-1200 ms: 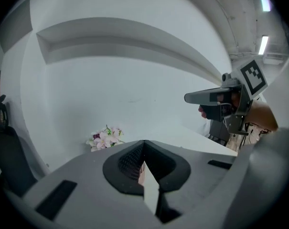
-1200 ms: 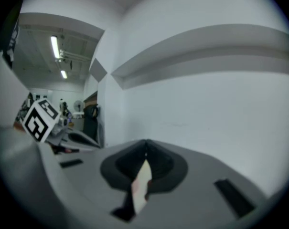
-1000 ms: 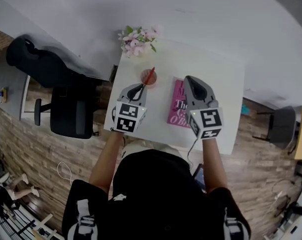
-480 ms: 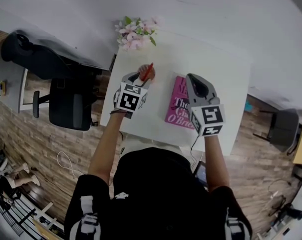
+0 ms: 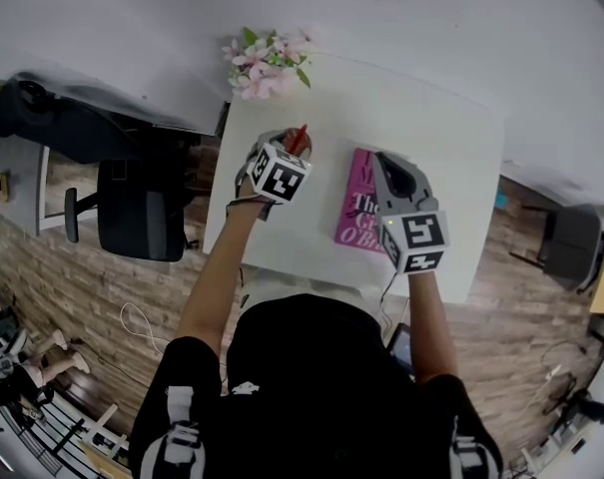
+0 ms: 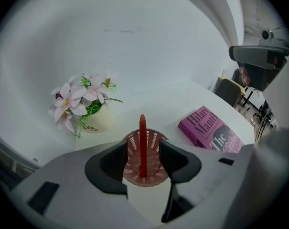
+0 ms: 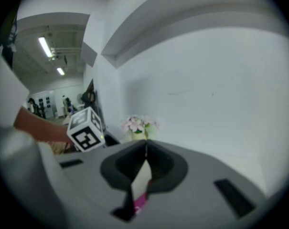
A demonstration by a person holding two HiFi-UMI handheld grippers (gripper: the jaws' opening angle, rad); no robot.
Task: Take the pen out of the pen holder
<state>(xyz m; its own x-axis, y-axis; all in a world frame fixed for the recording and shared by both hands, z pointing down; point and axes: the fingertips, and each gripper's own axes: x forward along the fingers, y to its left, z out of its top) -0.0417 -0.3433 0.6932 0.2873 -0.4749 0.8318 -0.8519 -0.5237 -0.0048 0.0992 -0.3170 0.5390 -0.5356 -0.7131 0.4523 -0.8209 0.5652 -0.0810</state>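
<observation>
- Chair (image 5: 132,208): black, on the floor left of the table, well apart from the work.
- Table (image 5: 441,168): white, against a white wall.
- Flowers (image 6: 80,97): pink, in a small pale pot at the table's far left corner.
- Left gripper (image 6: 143,146): pointing steeply down at the holder, jaws opening and standing wide. One jaw is on each side of the holder, and the pads are not pressing on it.
- Holder (image 6: 154,168): red mesh cup, upright on the table between the left jaws, near the flowers.
- Pen (image 6: 142,137): red, standing upright inside the holder, its tip above the rim, ungripped.
- Book (image 6: 208,130): magenta, lying flat to the right of the holder.
- Right gripper (image 7: 145,147): over the book's right edge, jaw tips together, nothing between them.
</observation>
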